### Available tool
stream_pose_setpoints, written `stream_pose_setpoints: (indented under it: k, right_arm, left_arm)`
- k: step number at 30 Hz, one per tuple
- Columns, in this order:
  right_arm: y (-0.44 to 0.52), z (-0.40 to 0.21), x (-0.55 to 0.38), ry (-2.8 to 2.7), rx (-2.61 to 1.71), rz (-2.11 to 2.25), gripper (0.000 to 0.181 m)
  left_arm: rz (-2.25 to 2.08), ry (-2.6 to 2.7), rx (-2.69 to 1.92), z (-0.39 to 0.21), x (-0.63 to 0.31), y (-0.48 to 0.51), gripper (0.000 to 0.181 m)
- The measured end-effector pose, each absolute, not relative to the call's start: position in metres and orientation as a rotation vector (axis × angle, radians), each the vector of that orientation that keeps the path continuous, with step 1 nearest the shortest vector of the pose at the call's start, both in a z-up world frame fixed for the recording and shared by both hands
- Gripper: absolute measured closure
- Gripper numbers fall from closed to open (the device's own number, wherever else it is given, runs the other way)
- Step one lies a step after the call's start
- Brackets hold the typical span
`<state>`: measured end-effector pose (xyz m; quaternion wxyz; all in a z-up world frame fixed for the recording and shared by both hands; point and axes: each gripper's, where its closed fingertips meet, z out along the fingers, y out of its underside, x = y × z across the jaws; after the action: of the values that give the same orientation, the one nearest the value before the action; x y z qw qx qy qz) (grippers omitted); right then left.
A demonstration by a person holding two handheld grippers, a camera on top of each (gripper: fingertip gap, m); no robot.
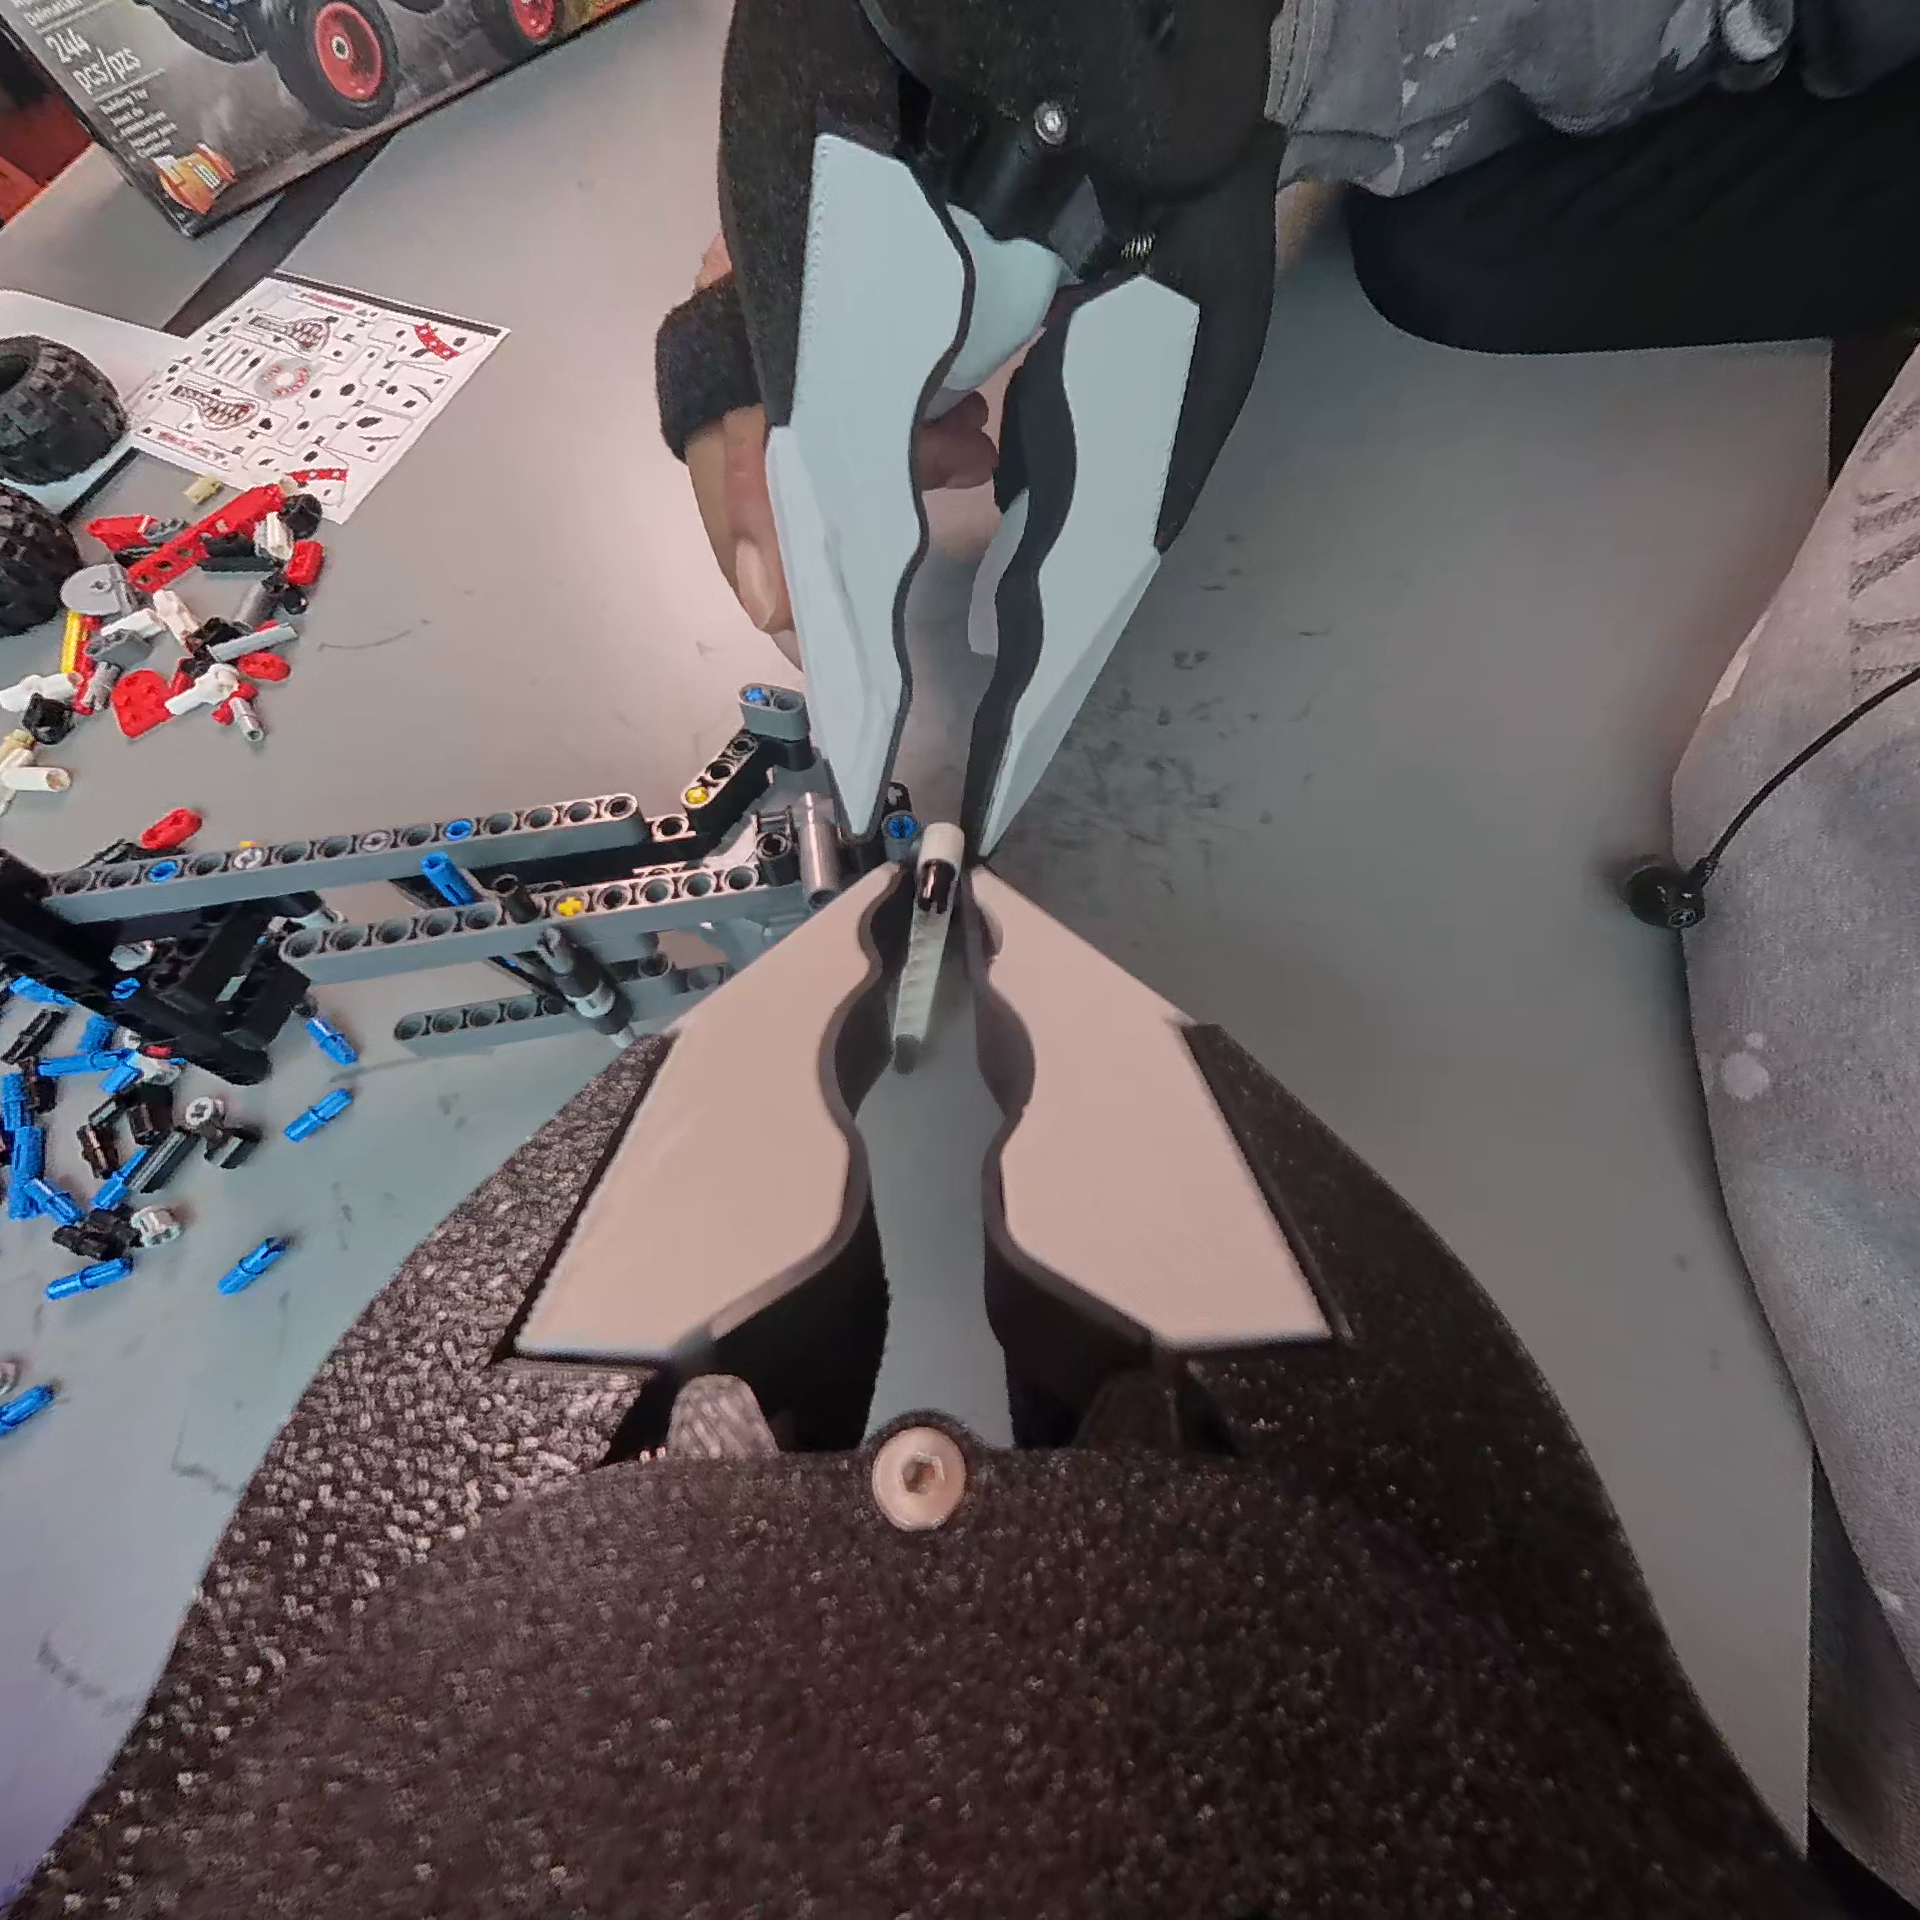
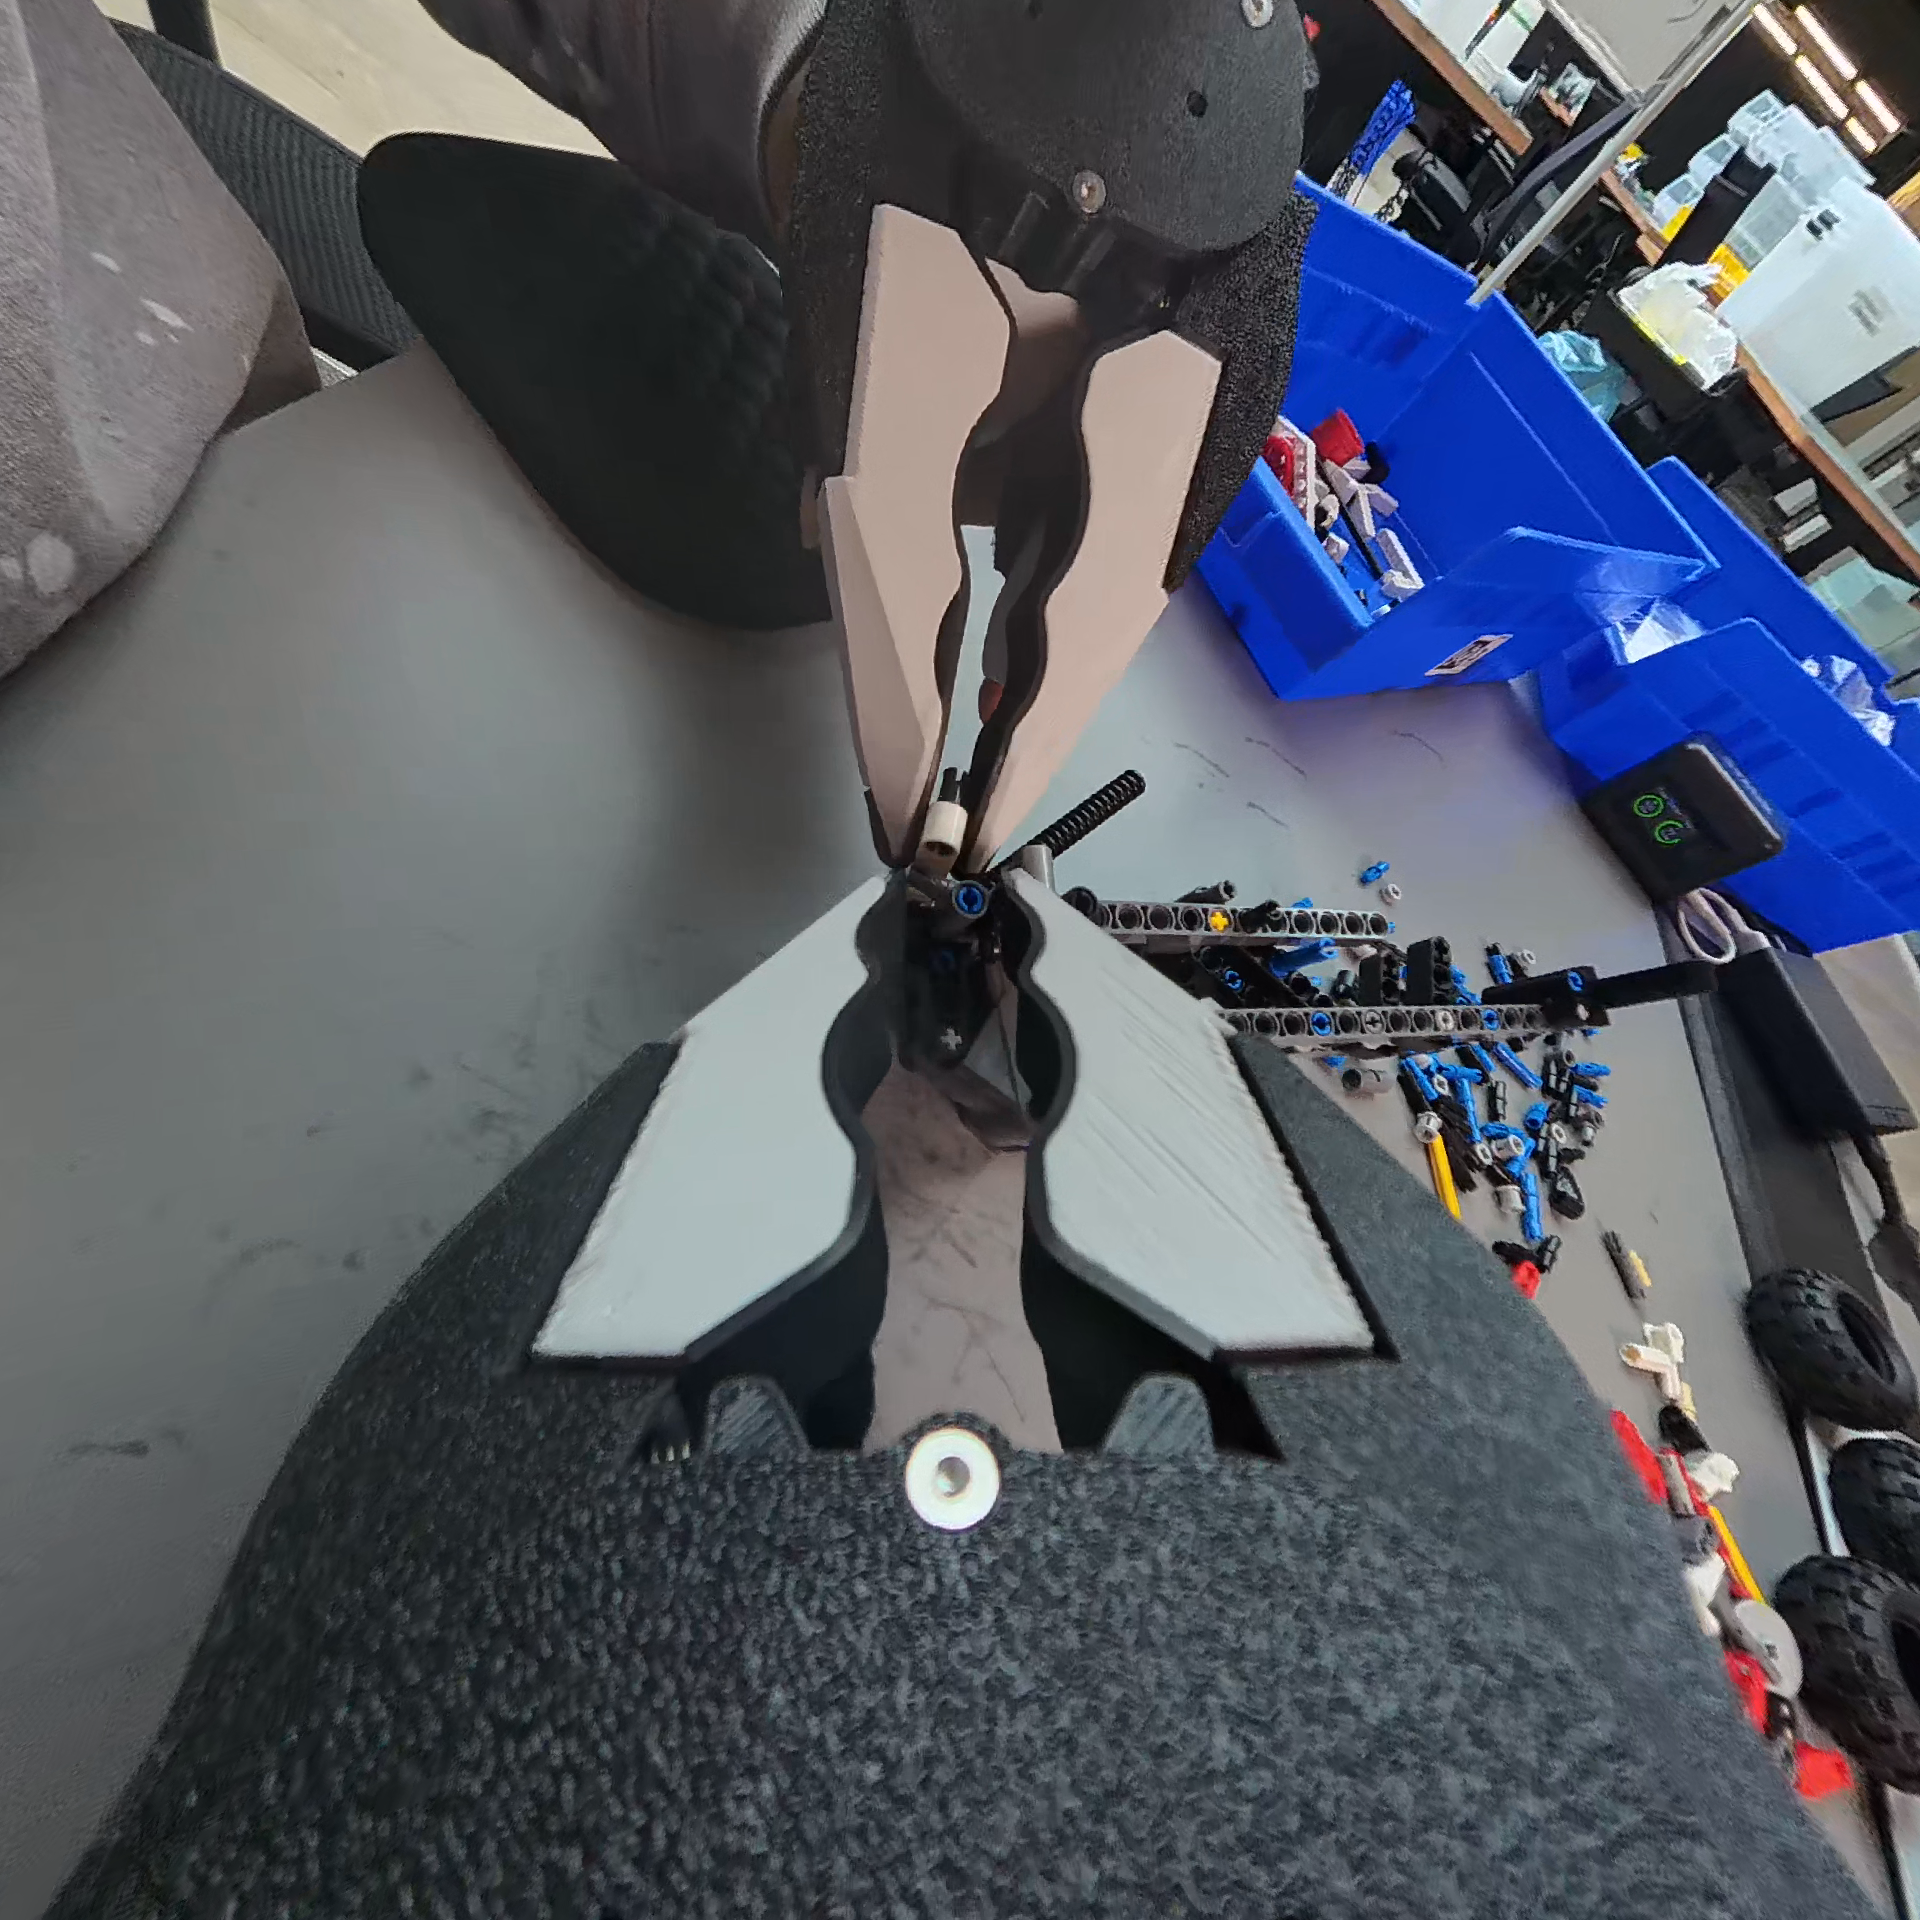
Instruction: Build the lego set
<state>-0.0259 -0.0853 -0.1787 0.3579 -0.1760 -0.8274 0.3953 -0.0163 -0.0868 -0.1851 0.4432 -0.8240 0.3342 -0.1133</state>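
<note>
The half-built chassis (image 1: pixel 416 847) of grey holed beams with blue and black pins lies on the grey table (image 1: pixel 1351 831). In the right wrist view it is on the right (image 2: pixel 1299 920). My left gripper (image 1: pixel 932 871) has beige fingers and is shut on a thin white-and-black axle piece (image 1: pixel 916 977) with a tan tip. The tip touches the chassis's near end. My right gripper (image 2: pixel 951 883) has grey fingers and is shut on that end of the chassis (image 2: pixel 951 1029). The two grippers meet tip to tip: the right gripper (image 1: pixel 925 836) enters the left view from above, and the left gripper (image 2: pixel 935 852) enters the right view from above.
Loose blue and black pins (image 1: pixel 94 1164) and red and white parts (image 1: pixel 197 613) lie left of the chassis. Black tyres (image 1: pixel 47 410), a sticker sheet (image 1: pixel 312 384) and the set's box (image 1: pixel 260 94) sit farther back. Blue bins (image 2: pixel 1558 540) and a black device (image 2: pixel 1683 821) stand beyond. A grey garment (image 1: pixel 1818 935) borders the table.
</note>
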Motion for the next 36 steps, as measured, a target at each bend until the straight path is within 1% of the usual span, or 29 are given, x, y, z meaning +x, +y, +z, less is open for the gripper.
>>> stream_pose_setpoints:
  k: [10, 15, 16, 18, 19, 22, 24, 28, 29, 33, 36]
  right_arm:
    - [-0.086, -0.179, -0.024, -2.083, -0.604, 0.918, 0.167]
    - [-0.086, -0.177, -0.025, -1.992, -0.791, 0.894, 0.170]
    - [-0.086, -0.177, -0.026, -1.970, -0.832, 0.889, 0.171]
    - [-0.091, -0.176, -0.025, -1.937, -0.938, 0.923, 0.181]
    - [-0.092, -0.176, -0.026, -1.912, -0.976, 0.927, 0.181]
    - [-0.091, -0.175, -0.027, -1.894, -0.903, 0.834, 0.181]
    - [-0.094, -0.175, -0.026, -1.922, -0.873, 0.873, 0.181]
    - [-0.089, -0.174, -0.022, -1.986, -0.813, 0.917, 0.162]
    - [-0.086, -0.178, -0.021, -2.011, -0.807, 0.905, 0.161]
    - [-0.086, -0.179, -0.022, -2.002, -0.833, 1.049, 0.163]
    - [-0.084, -0.177, -0.025, -1.997, -0.838, 1.069, 0.173]
  left_arm:
    - [-0.245, 0.847, -1.998, -0.185, -0.014, -0.088, 0.172]
    - [-0.232, 0.846, -1.974, -0.185, -0.015, -0.090, 0.171]
    - [-0.231, 0.840, -1.970, -0.185, -0.016, -0.090, 0.171]
    - [-0.223, 0.827, -1.964, -0.184, -0.019, -0.090, 0.171]
    - [-0.223, 0.828, -1.960, -0.184, -0.020, -0.090, 0.171]
    - [-0.222, 0.830, -1.949, -0.183, -0.021, -0.091, 0.171]
    - [-0.232, 0.832, -1.943, -0.183, -0.021, -0.092, 0.171]
    - [-0.232, 0.830, -1.937, -0.183, -0.022, -0.092, 0.171]
    - [-0.230, 0.830, -1.934, -0.183, -0.021, -0.092, 0.171]
    - [-0.231, 0.817, -1.925, -0.181, -0.022, -0.091, 0.170]
    - [-0.235, 0.817, -1.923, -0.181, -0.022, -0.092, 0.170]
